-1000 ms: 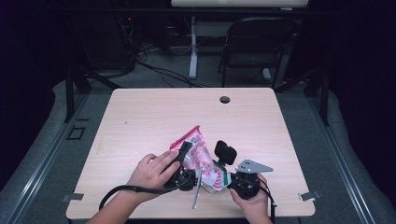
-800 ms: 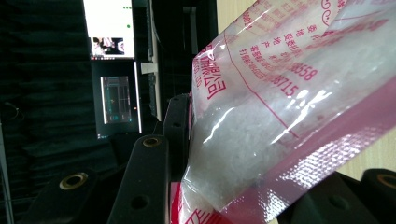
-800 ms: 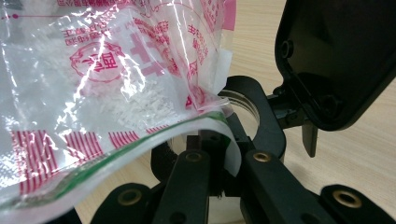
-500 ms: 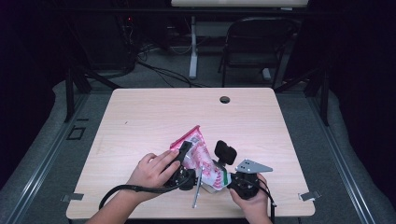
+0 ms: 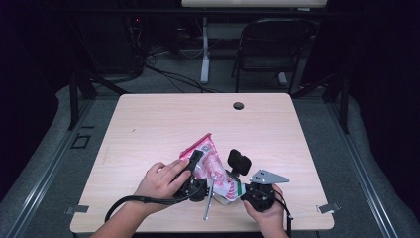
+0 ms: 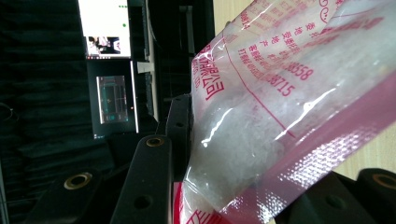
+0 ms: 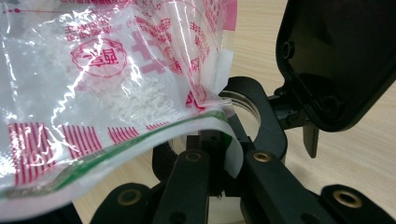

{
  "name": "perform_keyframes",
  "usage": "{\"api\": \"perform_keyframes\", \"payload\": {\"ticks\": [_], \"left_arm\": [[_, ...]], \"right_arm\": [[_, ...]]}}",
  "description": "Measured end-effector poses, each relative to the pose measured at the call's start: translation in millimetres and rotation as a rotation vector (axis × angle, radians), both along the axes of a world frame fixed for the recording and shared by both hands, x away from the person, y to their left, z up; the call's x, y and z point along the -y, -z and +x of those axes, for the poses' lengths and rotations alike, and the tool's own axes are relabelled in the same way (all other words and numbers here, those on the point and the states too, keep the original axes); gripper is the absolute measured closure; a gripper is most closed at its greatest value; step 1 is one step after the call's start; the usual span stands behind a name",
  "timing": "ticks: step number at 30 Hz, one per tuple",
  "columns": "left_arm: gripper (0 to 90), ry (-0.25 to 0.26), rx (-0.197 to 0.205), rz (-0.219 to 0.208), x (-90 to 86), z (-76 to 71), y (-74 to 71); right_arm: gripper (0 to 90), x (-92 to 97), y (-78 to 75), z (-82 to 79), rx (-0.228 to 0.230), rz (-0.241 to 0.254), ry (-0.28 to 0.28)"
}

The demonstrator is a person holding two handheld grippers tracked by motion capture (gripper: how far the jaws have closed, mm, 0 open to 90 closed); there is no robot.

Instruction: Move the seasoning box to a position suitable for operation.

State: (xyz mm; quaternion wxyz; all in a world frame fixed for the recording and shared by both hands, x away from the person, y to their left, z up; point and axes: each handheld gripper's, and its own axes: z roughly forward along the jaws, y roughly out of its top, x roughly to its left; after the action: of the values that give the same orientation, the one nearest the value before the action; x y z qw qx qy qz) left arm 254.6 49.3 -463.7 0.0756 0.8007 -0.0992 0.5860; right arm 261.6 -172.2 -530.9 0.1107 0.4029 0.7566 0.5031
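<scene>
A clear plastic bag with pink and red print holds white grains and is tilted over a small jar. My left gripper has the bag between its jaws, which press on it and have just been closing further. My right gripper is shut on the jar, whose black rim lies just beyond its jaws. The jar's black flip lid stands open to the right, seen from above as a lid beside the bag. The bag's lower corner hangs over the jar mouth.
A thin grey metal rod lies near the table's front edge between the hands. The wooden table has a round cable hole at the back. A black folding chair stands behind it.
</scene>
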Motion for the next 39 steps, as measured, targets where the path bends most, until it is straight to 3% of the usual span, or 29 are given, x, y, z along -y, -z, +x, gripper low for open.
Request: {"api": "perform_keyframes", "payload": {"ticks": [39], "left_arm": [[72.6, -0.005, -0.003, 0.028, -1.7, 3.0, 1.6]], "right_arm": [[86.4, 0.7, -2.1, -2.4, 0.014, 0.011, 0.002]]}}
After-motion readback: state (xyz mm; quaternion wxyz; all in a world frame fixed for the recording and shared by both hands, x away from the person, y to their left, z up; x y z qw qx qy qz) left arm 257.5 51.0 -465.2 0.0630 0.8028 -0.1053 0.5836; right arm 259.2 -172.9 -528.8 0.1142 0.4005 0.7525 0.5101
